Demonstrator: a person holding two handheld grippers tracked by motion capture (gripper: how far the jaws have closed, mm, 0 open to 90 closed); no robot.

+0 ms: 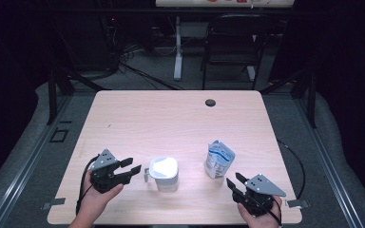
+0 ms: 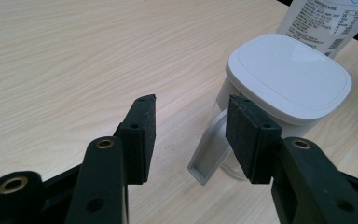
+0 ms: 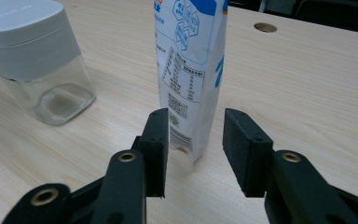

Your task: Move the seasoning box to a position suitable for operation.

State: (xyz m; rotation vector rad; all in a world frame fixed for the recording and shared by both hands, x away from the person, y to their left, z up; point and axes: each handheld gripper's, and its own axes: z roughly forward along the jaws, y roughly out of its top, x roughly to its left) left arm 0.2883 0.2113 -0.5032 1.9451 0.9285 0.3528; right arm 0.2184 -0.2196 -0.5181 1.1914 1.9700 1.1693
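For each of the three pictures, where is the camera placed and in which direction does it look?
High view: above the person's side, looking forward and down on the table; both hands and each hand-held gripper show, left, right.
Left gripper view: rides on the left hand-held gripper, facing the jug between open jaws.
Right gripper view: rides on the right one, facing the upright pouch.
All three views share the jug and the pouch.

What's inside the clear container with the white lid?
Through the clear wall, the container looks empty; its bare bottom shows. The white lid sits on top, and hides whatever lies right beneath it.
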